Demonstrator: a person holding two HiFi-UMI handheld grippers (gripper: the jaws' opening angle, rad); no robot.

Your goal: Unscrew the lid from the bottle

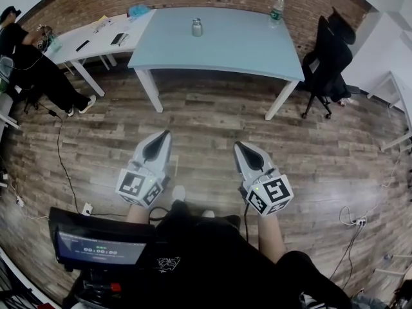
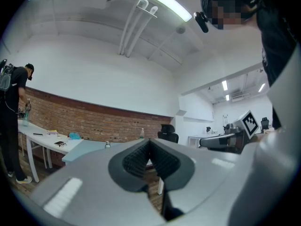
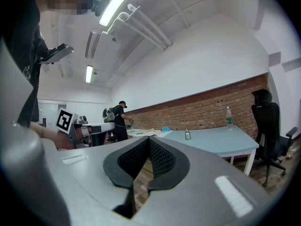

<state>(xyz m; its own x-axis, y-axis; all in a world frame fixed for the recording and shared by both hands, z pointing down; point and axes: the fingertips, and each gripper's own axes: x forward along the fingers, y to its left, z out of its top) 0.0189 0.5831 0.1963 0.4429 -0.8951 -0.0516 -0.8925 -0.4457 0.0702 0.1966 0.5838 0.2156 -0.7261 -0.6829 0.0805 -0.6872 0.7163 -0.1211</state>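
Both tongs point level across the wooden floor (image 1: 212, 118) toward a pale blue tabletop (image 1: 238, 50) that stands well ahead of them. The left tongs (image 1: 167, 133) are fully closed, ribbed pads meeting at the tips with nothing between them. The right tongs (image 1: 237, 145) are likewise closed and empty.

A small steel bottle (image 1: 197, 26) stands upright with its cap on, near the middle of the tabletop and well apart from both tongs. Its long axis is vertical, so the lid faces up while the tongs lie horizontal. From the head view it sits ahead of the gap between the two tongs, a little toward the left pair; neither is clearly nearer. A clear plastic water bottle (image 1: 276, 10), also upright and capped, stands at the far corner ahead of the right tongs, beyond them and off to their outer side. Which of the two the task means cannot be told from here.

The unscrewing has not begun. Judging by the layout, the whole stretch of floor must be crossed and the tongs opened before either bottle can be gripped.
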